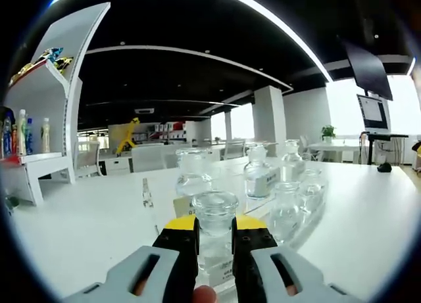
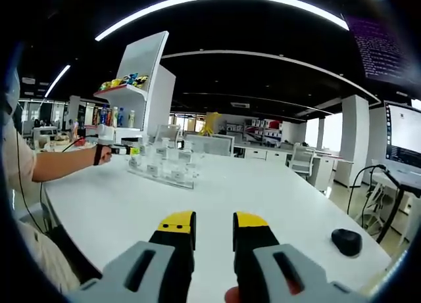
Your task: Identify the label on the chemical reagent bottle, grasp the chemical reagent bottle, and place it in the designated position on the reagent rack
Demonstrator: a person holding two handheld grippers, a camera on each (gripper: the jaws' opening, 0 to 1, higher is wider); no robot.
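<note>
Currently the step in hand appears to be the grasp or the placing of a chemical reagent bottle [image 1: 215, 214] at the clear reagent rack [image 1: 309, 211] on the white worktop [image 1: 368, 211]. At the far left of the left gripper view stands a white shelf unit [image 1: 46, 119] carrying coloured bottles; toward the centre, several glass-stoppered bottles sit in the rack, some bearing small labels too blurred to read. The left claw [image 1: 215, 232] is closed to a narrow gap, its yellow-tipped jaws bracketing the nearest bottle just below the round stopper, apparently in contact on both sides. Whether that bottle is lifted or resting in its slot cannot be determined. The next move likely calls for confirming the label, then keeping the bottle upright while it is guided to its designated slot without striking neighbouring bottles. In the right gripper view, a person's forearm extends from the left toward the rack [image 2: 164, 168], well ahead across the worktop. The right claw [image 2: 214, 232] is parted moderately, holds nothing, and hovers above bare worktop. A black mouse [image 2: 346, 241] lies at the right.
</note>
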